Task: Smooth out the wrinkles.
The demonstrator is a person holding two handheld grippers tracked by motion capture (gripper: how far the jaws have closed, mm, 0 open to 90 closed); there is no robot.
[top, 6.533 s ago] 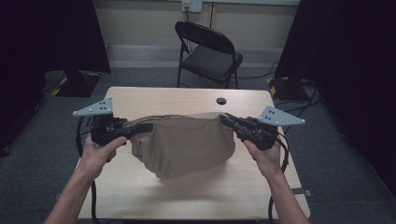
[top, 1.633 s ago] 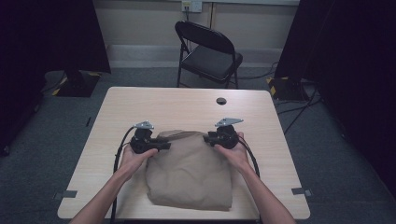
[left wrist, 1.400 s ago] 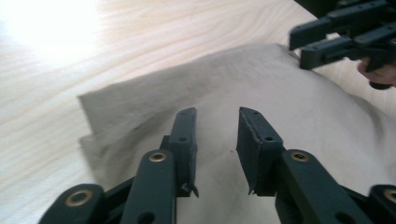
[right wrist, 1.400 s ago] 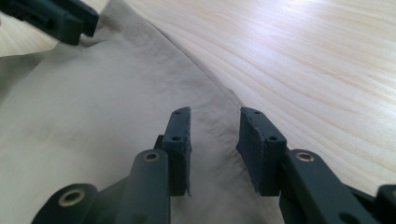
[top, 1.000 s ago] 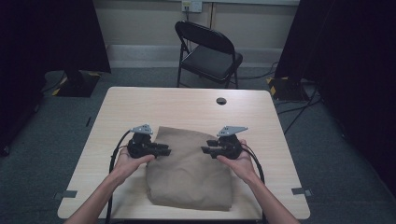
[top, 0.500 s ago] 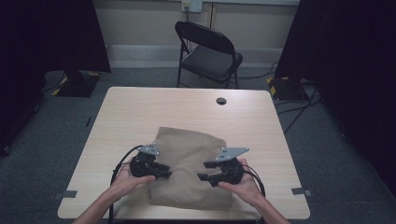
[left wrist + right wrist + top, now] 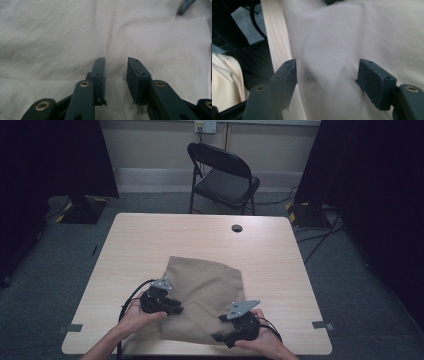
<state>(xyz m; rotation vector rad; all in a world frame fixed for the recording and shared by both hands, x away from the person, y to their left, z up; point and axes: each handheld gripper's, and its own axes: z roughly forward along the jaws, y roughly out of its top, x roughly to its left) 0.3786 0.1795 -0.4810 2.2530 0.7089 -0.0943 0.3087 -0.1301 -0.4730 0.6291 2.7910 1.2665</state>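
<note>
Tan cloth (image 7: 205,297), folded into a rough rectangle, lies flat on the near half of the light wooden table (image 7: 200,240), its near edge almost level with the table's front edge and its far edge stopping about midway across the top; bare wood runs wide beyond it to the far edge, where a small dark grommet hole (image 7: 236,228) sits, and broad strips stay free to either side. The left gripper (image 7: 172,309), held low over the cloth's left border, points inward across the fabric; in the left gripper view its jaws stand a narrow gap apart just above the pale weave (image 7: 105,32), with no fold caught between them. The right gripper (image 7: 220,338) hovers at the cloth's near right corner; its jaws have just been opening and now stand wide, one over the fabric (image 7: 352,37), the other out past the table's wooden lip (image 7: 274,37), pressing on nothing; whether fabric rises into the gap is blurred. Beyond the table a black folding chair (image 7: 225,175) faces in from the far side; grey carpet (image 7: 65,255) surrounds the legs, and tape marks (image 7: 320,325) flank the front corners.
</note>
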